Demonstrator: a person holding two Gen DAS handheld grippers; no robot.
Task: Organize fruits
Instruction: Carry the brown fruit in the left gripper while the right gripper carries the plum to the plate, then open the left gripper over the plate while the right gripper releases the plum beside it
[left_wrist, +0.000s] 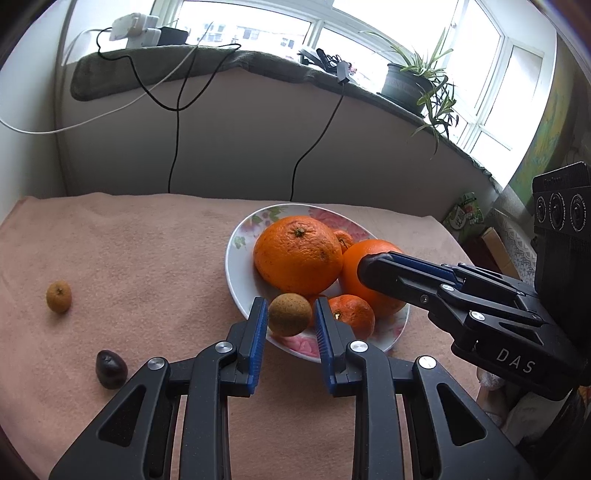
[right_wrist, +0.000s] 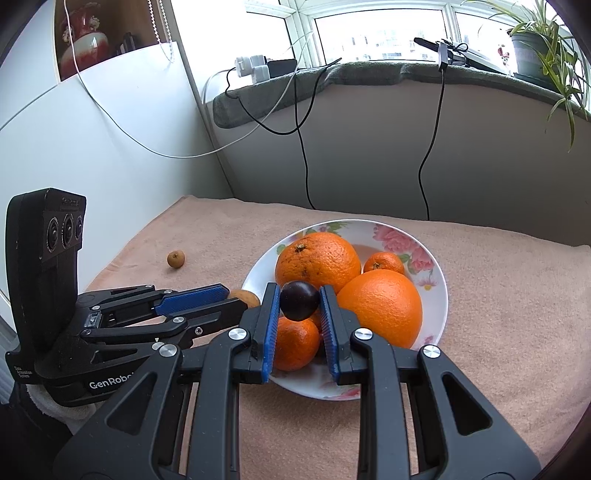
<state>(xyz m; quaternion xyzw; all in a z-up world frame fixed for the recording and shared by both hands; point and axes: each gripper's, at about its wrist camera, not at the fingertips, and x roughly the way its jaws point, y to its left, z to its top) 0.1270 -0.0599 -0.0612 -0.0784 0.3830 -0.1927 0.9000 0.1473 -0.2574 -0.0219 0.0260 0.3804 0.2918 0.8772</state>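
A: Left gripper (left_wrist: 290, 314)?
B: Clenched on a small brown fruit (left_wrist: 289, 314), held over the near left rim of the plate (left_wrist: 236, 266).
A: Right gripper (right_wrist: 299, 301)?
B: Gripping a dark plum (right_wrist: 299, 300), above the near side of the plate, over a small tangerine (right_wrist: 295, 343).
A: Plate contents?
B: Two big oranges (left_wrist: 297, 254), tangerines; crowded. Left on the towel (left_wrist: 147, 258): one small brown fruit (left_wrist: 58, 296) far left, one dark fruit (left_wrist: 110, 369) near left.
A: Tip for the drop?
B: I'd lower each fruit into a gap near the rim, not onto an orange where it probably rolls off. Release low, one hand at a time; the grippers are close together.
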